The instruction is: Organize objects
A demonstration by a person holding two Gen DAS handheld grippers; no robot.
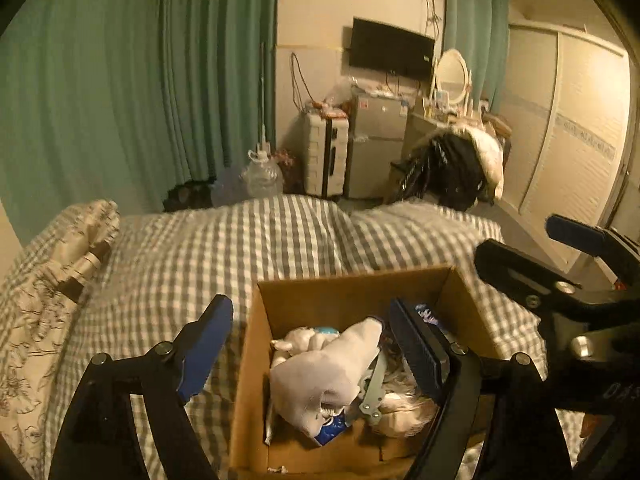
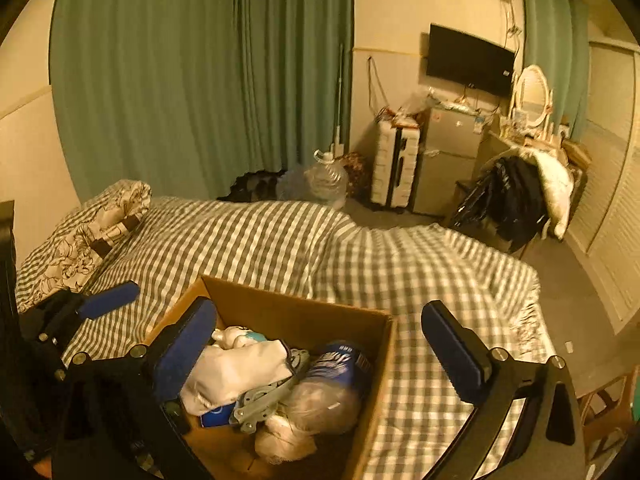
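Two pairs of tongs hang empty over a filled cardboard box (image 2: 372, 364) on a bed.

Left tongs (image 1: 316, 344) and right tongs (image 2: 320, 344), both spread wide, straddle the box's rim; inside, gathered together, lie a white cloth (image 1: 328, 372), blue can (image 2: 344, 364) and grey tool (image 2: 260, 400). Checked bedspread (image 2: 260, 240) beyond.

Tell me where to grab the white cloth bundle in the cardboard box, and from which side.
Probably best to grip the white cloth bundle across its raised middle, coming straight down from above. It lies on top of the pile, and the cardboard box walls block any sideways approach. The grey metal bracket leans against its lower edge, so stay clear of that end. Both the left gripper and right gripper are open above the box.
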